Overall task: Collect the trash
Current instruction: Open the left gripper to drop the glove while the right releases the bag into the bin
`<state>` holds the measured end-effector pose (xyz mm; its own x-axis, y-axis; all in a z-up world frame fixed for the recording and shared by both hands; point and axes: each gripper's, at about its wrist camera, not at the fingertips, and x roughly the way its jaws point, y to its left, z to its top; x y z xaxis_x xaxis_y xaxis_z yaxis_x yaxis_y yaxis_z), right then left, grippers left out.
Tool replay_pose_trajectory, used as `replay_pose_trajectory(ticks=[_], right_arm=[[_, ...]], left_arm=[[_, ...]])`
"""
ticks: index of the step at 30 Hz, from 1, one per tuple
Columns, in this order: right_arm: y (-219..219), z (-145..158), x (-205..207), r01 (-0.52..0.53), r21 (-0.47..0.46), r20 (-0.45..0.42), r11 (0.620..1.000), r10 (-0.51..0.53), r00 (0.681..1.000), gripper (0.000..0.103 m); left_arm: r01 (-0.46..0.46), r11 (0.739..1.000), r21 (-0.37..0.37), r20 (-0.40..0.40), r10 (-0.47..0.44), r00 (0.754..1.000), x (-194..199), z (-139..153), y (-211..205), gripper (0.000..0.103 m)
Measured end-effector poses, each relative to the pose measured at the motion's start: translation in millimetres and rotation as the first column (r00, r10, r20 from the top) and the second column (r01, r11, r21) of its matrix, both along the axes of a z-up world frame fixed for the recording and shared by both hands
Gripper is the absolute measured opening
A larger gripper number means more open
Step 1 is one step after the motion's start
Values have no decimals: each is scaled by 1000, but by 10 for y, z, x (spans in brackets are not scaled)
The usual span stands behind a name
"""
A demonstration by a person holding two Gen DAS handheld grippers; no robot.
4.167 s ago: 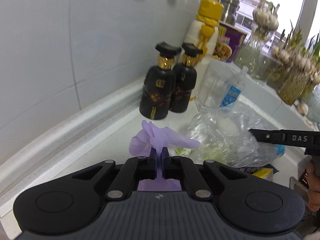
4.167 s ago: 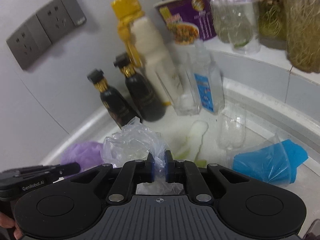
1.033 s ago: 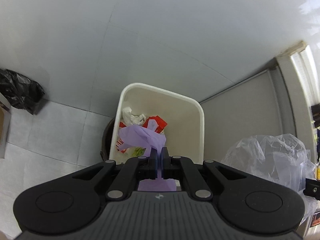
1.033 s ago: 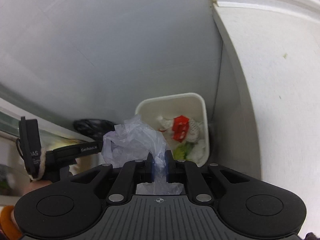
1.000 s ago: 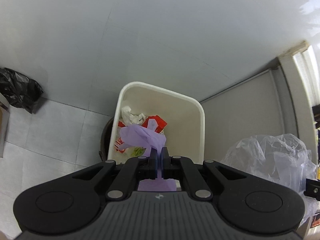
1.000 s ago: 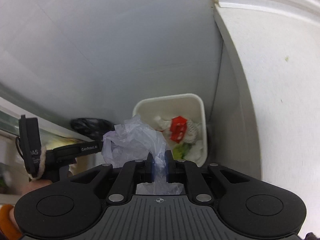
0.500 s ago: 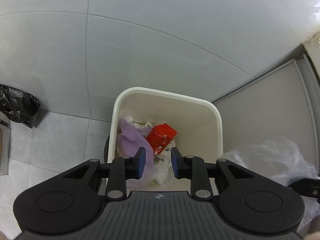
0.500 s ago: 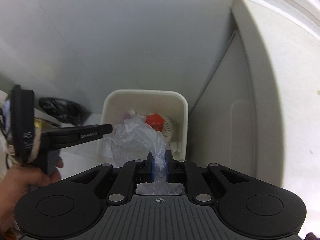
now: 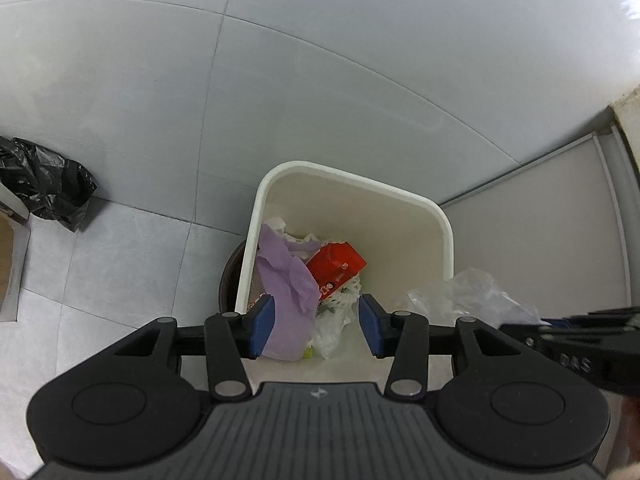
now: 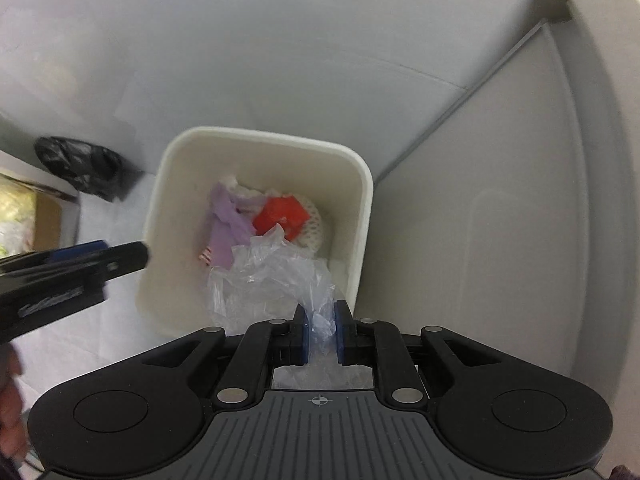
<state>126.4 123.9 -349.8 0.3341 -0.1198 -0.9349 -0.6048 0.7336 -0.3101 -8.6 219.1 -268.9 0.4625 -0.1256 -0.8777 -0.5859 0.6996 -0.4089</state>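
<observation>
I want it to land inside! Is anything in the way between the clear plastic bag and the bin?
Nothing visible blocks it. The clear plastic bag hangs between the opening right gripper jaws, right over the open bin.

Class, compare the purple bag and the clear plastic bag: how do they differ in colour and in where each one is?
The purple bag is opaque lilac; the clear plastic bag is see-through. The purple one lies in the white bin, free of the opening left gripper; the clear one sits between the opening right gripper's jaws. Both are crumpled.
</observation>
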Motion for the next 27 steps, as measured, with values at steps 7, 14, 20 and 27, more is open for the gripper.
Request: replay_pose_trajectory(ticks=[7,14,20,27], right_arm=[[-28,31,100,2,46,-38,999,0,999,53],[-65,161,115,13,69,-33,998,-10,999,60],[-129,218,105,28,83,-51,996,-24,998,64],[-174,232,64,39,121,-65,992,-31,997,68]], left_arm=[[14,1000,2,-4,-14,1000,96,-47,-46,49],[39,999,7,-16,-39,999,151,-60,-97,52],[62,998,25,-24,-61,998,157,-15,-140,57],[77,996,40,-29,-76,997,137,38,-159,68]])
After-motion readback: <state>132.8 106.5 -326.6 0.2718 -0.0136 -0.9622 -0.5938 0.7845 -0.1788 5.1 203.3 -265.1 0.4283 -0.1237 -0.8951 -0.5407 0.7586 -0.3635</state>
